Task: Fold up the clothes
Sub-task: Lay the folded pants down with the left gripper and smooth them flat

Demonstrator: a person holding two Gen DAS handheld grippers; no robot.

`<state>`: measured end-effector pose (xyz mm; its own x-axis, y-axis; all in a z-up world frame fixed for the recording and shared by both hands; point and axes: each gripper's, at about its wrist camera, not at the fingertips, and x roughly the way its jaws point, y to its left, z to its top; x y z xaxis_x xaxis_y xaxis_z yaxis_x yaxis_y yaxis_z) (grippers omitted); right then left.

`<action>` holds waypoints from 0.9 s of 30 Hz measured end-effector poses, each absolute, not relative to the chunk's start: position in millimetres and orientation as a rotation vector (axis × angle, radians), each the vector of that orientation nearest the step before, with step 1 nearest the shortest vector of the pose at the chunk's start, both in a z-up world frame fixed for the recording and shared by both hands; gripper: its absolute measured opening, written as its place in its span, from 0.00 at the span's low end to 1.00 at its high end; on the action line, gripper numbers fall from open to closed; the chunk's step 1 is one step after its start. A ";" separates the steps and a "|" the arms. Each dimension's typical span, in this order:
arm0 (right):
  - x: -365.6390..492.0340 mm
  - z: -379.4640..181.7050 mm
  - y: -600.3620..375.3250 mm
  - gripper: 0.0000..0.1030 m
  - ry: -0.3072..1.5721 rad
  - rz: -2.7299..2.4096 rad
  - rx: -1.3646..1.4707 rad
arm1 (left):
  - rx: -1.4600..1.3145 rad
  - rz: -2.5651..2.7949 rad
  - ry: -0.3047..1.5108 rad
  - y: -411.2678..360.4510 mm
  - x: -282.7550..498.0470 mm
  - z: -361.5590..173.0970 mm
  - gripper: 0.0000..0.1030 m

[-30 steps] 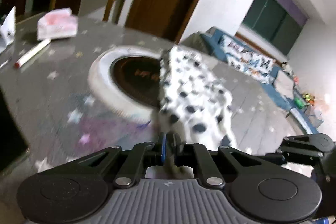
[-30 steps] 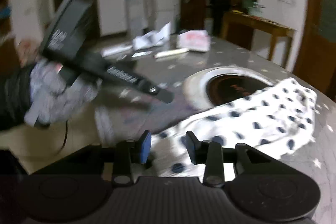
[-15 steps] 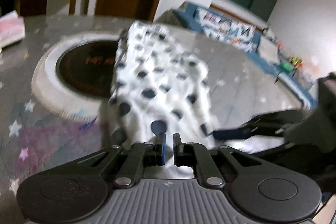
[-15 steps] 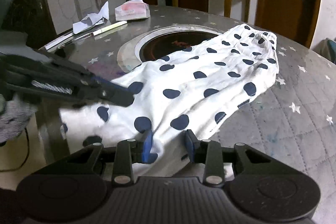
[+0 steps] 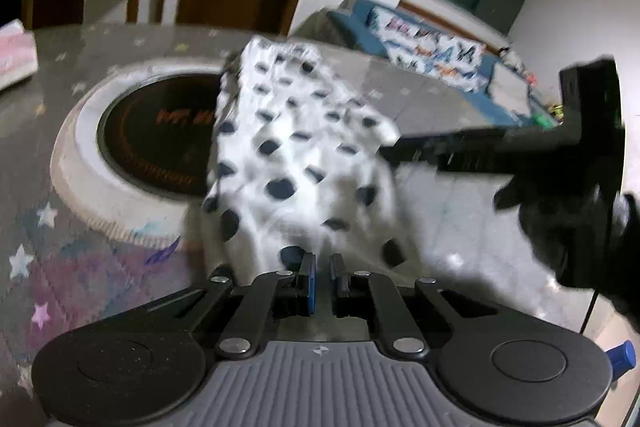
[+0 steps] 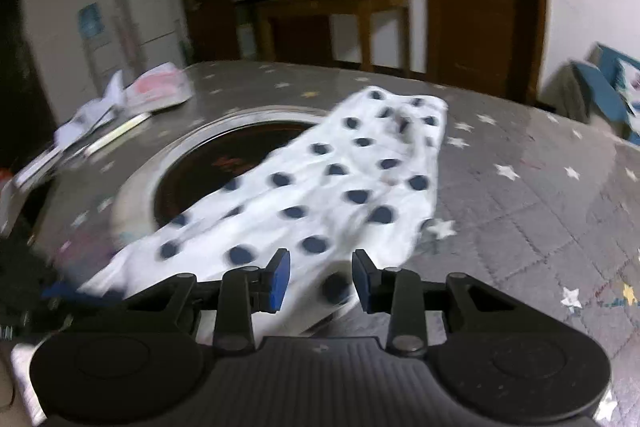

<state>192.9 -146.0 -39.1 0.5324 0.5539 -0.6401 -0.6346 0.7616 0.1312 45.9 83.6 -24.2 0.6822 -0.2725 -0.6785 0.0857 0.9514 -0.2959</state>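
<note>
Left wrist view: left gripper [image 5: 322,277] remains pinched shut on the near edge of the white navy-dotted cotton garment [image 5: 296,163]. The right gripper has swung out rightward.

Right wrist view: right gripper [image 6: 322,281], jaws part-open, pads off cloth; garment [image 6: 320,195] now lies stretched over the round table's [image 6: 520,195] centre hob ring [image 6: 192,167], ready for folding.

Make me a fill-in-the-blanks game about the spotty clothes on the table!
1. The white garment has dark ____ all over it.
2. The gray table cover is printed with little ____.
3. Part of the garment lies over the round ____ burner set in the table.
4. The left gripper has its fingers ____ on the garment's near edge.

Missing words: dots; stars; black; shut
</note>
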 end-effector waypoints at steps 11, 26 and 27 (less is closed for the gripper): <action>233.1 -61.0 -146.8 0.32 0.751 0.625 -0.150 | -0.252 -0.202 0.808 91.9 40.4 -25.8 0.08; 322.1 -52.8 -23.6 0.32 0.754 0.742 -0.229 | -0.291 -0.195 0.759 106.4 51.8 -16.8 0.08; 326.8 -58.4 -15.1 0.32 0.764 0.740 -0.234 | -0.294 -0.194 0.765 107.8 52.3 -18.9 0.08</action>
